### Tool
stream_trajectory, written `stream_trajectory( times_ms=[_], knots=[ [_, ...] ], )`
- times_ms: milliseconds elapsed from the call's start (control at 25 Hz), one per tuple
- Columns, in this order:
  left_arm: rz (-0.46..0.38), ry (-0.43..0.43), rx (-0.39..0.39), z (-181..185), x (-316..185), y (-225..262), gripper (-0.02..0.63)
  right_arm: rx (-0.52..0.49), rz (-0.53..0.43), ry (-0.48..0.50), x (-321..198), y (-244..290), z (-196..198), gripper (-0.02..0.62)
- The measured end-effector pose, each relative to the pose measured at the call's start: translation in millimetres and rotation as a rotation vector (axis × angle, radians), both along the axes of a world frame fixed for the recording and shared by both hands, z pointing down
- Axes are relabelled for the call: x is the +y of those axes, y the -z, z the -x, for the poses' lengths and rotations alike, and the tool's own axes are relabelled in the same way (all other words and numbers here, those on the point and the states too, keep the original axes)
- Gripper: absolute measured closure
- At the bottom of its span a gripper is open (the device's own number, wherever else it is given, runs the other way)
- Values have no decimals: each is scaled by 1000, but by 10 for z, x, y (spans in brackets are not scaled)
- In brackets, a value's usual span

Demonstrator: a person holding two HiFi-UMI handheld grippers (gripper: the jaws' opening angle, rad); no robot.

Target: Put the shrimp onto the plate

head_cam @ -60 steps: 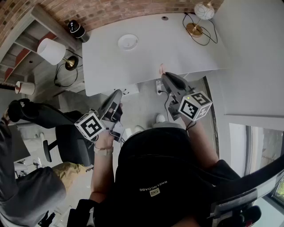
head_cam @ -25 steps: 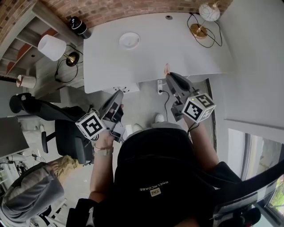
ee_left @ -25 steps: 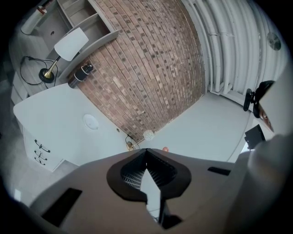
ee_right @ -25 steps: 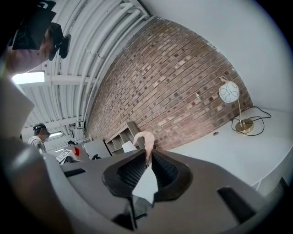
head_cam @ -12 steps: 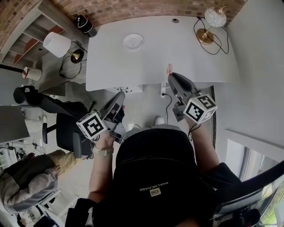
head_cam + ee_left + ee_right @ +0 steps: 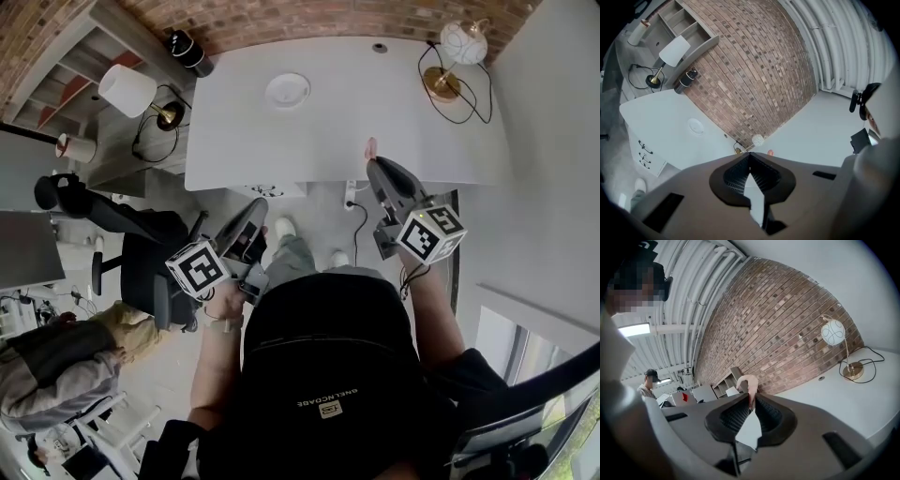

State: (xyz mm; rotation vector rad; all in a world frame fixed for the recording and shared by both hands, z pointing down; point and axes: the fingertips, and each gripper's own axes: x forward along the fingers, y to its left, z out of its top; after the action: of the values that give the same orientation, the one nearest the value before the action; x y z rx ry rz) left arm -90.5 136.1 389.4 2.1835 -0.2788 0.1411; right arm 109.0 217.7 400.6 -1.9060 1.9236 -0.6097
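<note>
A small pink shrimp (image 6: 370, 147) sticks out of the tips of my right gripper (image 6: 373, 161), which is shut on it just above the white table's (image 6: 403, 112) front edge. In the right gripper view the curled shrimp (image 6: 748, 382) stands pinched between the dark pads. A round white plate (image 6: 287, 91) lies on the table, farther back and to the left. My left gripper (image 6: 260, 202) is shut with nothing in it, held over the floor in front of the table. The left gripper view shows the plate (image 6: 695, 126) far ahead.
A globe lamp (image 6: 463, 42) with a coiled cord stands at the table's back right. A white-shade lamp (image 6: 127, 91) and a black cylinder (image 6: 188, 52) sit at the left. A black office chair (image 6: 141, 258) and a seated person (image 6: 56, 356) are on the left.
Both grippers have drifted a little right with the shrimp still held. A foot has come into view below the table edge, and the person at the left has shifted.
</note>
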Motion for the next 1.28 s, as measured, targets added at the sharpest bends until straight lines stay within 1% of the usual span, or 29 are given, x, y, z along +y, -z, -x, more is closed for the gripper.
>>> stream_trajectory(
  times_ms=[320, 440, 520, 880, 1000, 1280],
  knots=[
    [27, -20, 19, -203, -166, -67, 603, 5, 9, -33, -75, -40, -161, 554],
    [-3, -47, 14, -295, -328, -51, 603, 7, 8, -56, -150, -14, -244, 554],
    [-3, -55, 20, -355, -445, -35, 601, 7, 7, -67, -229, -14, -288, 554],
    [34, -97, 31, -571, -1060, -50, 601, 12, 31, -120, -734, 33, -469, 554],
    [32, -116, 42, -638, -1290, -30, 601, 14, 40, -132, -942, 56, -515, 554],
    [68, -143, 49, -700, -1764, -62, 601, 11, 62, -164, -1386, 71, -574, 554]
  ],
)
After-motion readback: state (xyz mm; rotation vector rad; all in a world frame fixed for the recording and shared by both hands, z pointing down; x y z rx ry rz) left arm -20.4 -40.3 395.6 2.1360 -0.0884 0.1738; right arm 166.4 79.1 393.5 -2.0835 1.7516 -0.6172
